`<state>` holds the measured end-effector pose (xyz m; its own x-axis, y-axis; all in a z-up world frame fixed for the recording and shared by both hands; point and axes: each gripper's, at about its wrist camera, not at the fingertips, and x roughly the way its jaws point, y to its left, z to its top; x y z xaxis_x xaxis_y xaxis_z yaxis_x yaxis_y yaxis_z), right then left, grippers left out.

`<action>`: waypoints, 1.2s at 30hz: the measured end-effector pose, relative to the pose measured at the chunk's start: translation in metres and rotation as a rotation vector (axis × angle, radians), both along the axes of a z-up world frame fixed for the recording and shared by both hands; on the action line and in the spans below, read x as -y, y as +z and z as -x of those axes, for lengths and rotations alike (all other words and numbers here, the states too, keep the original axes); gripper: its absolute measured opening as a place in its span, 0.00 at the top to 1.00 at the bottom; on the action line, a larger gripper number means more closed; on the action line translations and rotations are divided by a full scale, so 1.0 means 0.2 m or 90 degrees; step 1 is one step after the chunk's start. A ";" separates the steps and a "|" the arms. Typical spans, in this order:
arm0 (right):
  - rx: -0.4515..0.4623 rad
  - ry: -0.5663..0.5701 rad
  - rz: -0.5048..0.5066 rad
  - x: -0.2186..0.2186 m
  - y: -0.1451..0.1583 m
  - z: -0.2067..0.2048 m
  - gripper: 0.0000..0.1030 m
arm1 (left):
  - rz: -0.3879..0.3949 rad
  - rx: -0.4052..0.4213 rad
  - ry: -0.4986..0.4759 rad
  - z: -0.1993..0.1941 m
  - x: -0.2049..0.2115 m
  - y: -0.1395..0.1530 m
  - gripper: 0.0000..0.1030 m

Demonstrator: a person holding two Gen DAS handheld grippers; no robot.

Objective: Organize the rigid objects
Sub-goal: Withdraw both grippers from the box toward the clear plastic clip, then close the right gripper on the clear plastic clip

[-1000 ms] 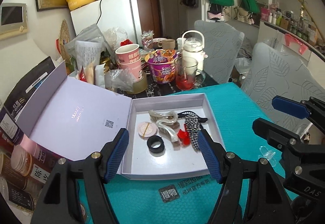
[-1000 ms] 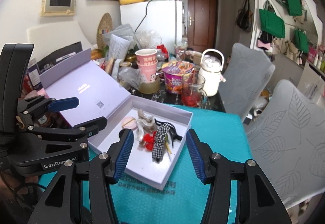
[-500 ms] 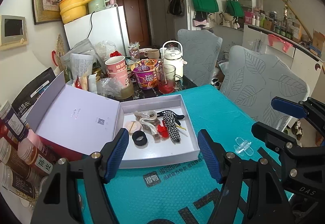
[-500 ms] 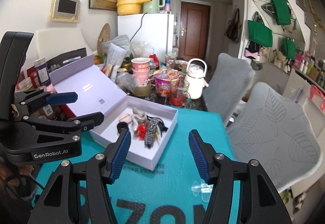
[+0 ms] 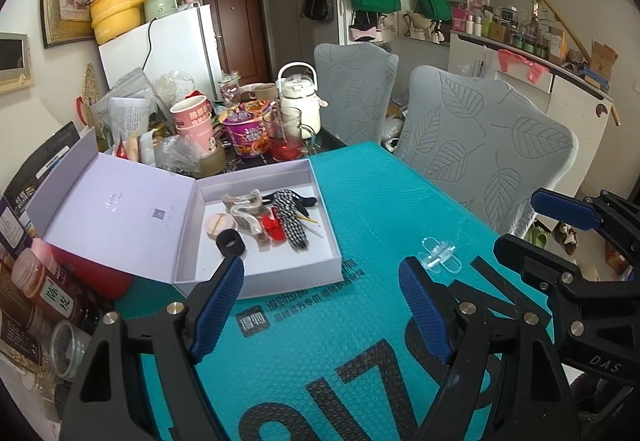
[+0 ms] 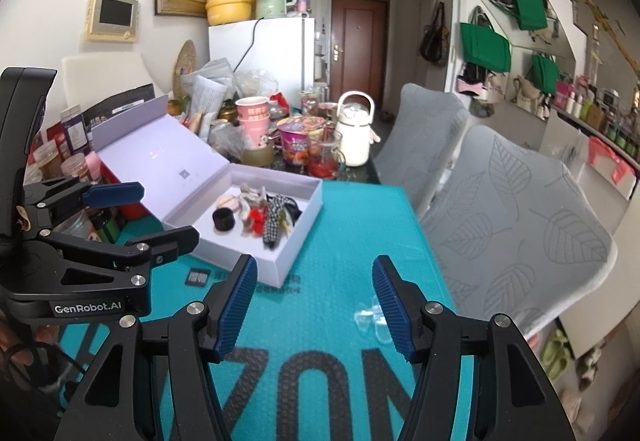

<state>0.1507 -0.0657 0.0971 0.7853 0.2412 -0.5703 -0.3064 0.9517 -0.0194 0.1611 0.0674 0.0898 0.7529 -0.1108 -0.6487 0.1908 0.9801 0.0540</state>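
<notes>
I've got both tools held low over the teal bubble-wrap mat [image 5: 360, 201], pointing toward the cluttered far end of the table. My left gripper [image 5: 322, 305] has its jaws spread wide, blue pads holding nothing. My right gripper [image 6: 314, 303] is the same, jaws wide and empty, sitting just to the right of the left one, whose black frame shows at the left edge of the right view. The small clear plastic hair clip [image 5: 438, 255] lies on the mat, just ahead of my right gripper's right pad. The open lilac cardboard gift box [image 5: 260, 273] sits farther left, lid tipped back, holding a black ring [image 5: 230, 242], a checked bow [image 5: 291, 219] and other hair pieces.
</notes>
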 end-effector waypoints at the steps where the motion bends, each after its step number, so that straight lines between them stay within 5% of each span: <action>1: -0.003 -0.003 -0.001 0.02 -0.01 0.01 0.41 | 0.005 -0.001 -0.005 0.00 0.01 -0.01 0.22; 36: -0.130 -0.061 -0.030 0.47 -0.50 -0.25 0.41 | 0.008 -0.116 -0.045 -0.29 0.40 -0.49 0.22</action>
<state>0.2000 -0.1598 -0.0039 0.6754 0.2009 -0.7095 -0.2080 0.9750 0.0781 0.2187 -0.0126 -0.0081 0.6132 -0.1687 -0.7717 0.2646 0.9644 -0.0005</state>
